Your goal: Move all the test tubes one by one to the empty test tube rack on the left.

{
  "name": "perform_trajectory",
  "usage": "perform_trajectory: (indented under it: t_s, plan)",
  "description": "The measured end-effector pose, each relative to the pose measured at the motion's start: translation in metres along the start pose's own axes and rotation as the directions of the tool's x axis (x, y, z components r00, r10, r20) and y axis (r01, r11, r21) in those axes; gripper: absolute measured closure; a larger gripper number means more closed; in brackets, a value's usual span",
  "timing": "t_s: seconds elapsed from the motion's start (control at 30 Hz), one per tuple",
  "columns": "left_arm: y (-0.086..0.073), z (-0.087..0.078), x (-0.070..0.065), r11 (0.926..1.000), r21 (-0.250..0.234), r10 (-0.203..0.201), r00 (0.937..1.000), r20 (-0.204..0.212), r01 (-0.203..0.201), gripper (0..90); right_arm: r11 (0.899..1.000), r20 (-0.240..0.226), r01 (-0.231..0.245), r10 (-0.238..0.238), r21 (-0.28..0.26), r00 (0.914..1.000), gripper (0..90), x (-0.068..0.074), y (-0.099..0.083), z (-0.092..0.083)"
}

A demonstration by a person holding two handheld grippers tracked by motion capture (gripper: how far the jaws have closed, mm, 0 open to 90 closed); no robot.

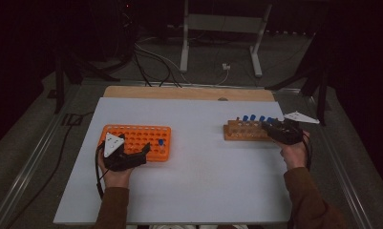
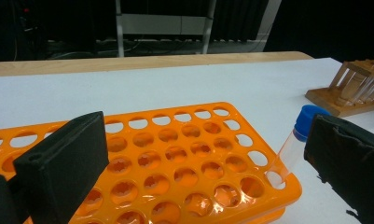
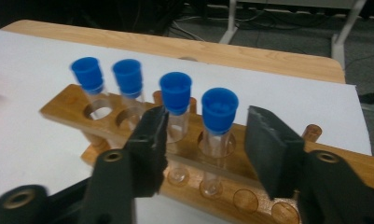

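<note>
My right hand-held gripper (image 3: 203, 149) straddles the upright tube (image 3: 217, 133) at the wooden rack's (image 3: 63, 109) right end, dead ahead at twelve o'clock, jaws spread and not touching. My left hand-held gripper (image 2: 203, 163) rests spread at the orange rack (image 2: 175, 163).

Lab: orange tube rack (image 1: 137, 141); wooden rack (image 1: 246, 130) with capped tubes (image 3: 219, 122); white bench (image 1: 203, 171)

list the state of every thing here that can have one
orange rack: flat on the table, one capped tube leaning in a corner hole
wooden rack: holds four blue-capped tubes, upright
left hand-held gripper: open, holds nothing
right hand-held gripper: jaws either side of the nearest tube, not touching
</note>
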State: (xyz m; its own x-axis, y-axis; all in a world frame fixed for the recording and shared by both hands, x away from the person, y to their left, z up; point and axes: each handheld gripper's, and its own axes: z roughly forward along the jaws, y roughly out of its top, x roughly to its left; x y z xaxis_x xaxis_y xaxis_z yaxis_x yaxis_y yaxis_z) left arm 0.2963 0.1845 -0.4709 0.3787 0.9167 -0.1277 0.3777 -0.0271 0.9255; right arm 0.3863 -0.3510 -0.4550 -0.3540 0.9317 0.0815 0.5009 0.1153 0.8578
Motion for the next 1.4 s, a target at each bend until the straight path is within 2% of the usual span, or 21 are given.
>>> perform_trajectory:
  t_s: [0.13,0.33,0.4,0.6,0.9,1.13,1.4]
  plan:
    - [-0.001,0.0,0.001,0.9999,-0.001,-0.012,0.9999,-0.004,0.012,0.8,1.0,0.025,0.006,-0.006,0.013,0.9997,66.9,0.0,-0.001,0.006]
    - [-0.001,0.0,0.002,0.9999,-0.003,-0.017,0.9998,-0.01,0.017,0.8,1.0,0.052,0.012,-0.013,0.013,0.9985,75.4,0.0,-0.001,0.01]
    - [-0.001,0.0,0.003,0.9998,-0.004,-0.019,0.9998,-0.012,0.019,0.8,1.0,0.059,0.028,-0.029,0.013,0.9978,75.8,0.002,-0.001,0.012]
    - [-0.001,-0.001,0.003,0.9997,-0.008,-0.025,0.9996,-0.015,0.025,0.8,0.999,0.068,0.028,-0.029,0.016,0.9973,76.3,0.003,0.0,0.013]
    - [-0.003,0.0,0.006,0.9991,0.001,-0.043,0.9988,-0.024,0.043,0.8,1.0,0.07,0.004,-0.005,0.014,0.9976,76.5,0.001,0.001,0.012]
    - [-0.003,0.0,0.006,0.9991,0.002,-0.043,0.9988,-0.025,0.043,0.9,1.0,0.071,0.0,0.0,-0.012,0.9974,76.5,0.001,0.007,0.002]
    - [-0.003,0.0,0.006,0.9992,0.002,-0.041,0.9988,-0.029,0.041,0.8,0.999,0.065,0.01,-0.007,-0.046,0.9979,76.5,0.003,0.027,-0.013]
